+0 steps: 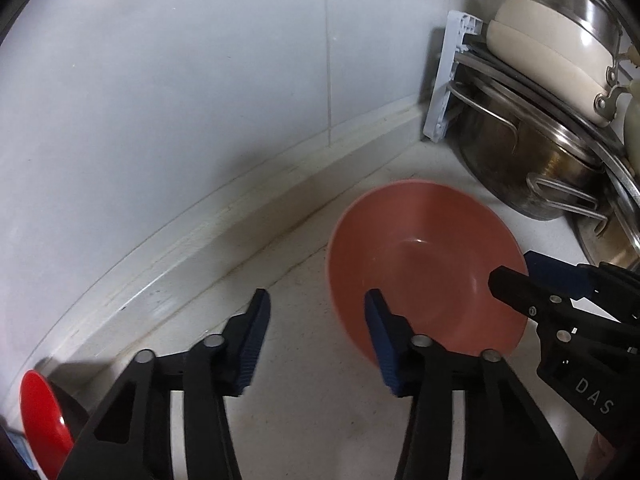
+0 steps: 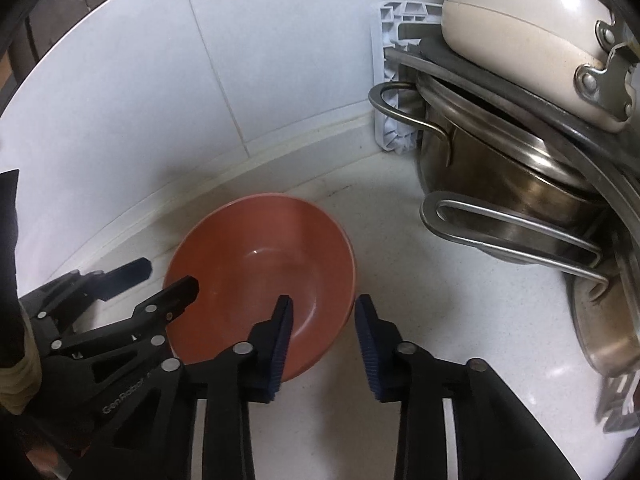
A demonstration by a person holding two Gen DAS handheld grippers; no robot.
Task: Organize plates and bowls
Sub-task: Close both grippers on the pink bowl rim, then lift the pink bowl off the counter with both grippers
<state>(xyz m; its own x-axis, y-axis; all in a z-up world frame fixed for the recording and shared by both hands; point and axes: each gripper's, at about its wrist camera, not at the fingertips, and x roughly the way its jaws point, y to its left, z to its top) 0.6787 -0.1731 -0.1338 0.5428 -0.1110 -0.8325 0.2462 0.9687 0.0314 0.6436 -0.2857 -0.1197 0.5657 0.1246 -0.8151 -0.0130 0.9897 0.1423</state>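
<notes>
Right wrist view: right gripper [image 2: 322, 344] is spread, its fingers straddling the near rim of the terracotta bowl [image 2: 260, 280], one blue pad inside, one outside. I can't confirm contact.
Bowl position: lower centre of frame, upright on the white counter [image 2: 440, 300], near the wall tiles [image 2: 168, 92].
Left gripper [image 2: 168, 276]: comes in from lower left with its upper finger over the bowl's far rim. In the left wrist view it [image 1: 316, 340] gapes wide, holding nothing, bowl at right of centre.
Why so: I read it as a rim pinch being lined up; the rim is the only thin edge on offer.
Bowl material: matte, smooth, round, shallow flare; looks like ceramic or melamine, slippery I'd guess.
Pads: ribbed blue, should bite the rim.
Clutter: steel pots [image 2: 500, 184] and cream pan [image 2: 520, 32] stacked at right, hard, glossy, loop handles.
Red bowl [image 1: 40, 416]: glossy, lower left of the left wrist view.
</notes>
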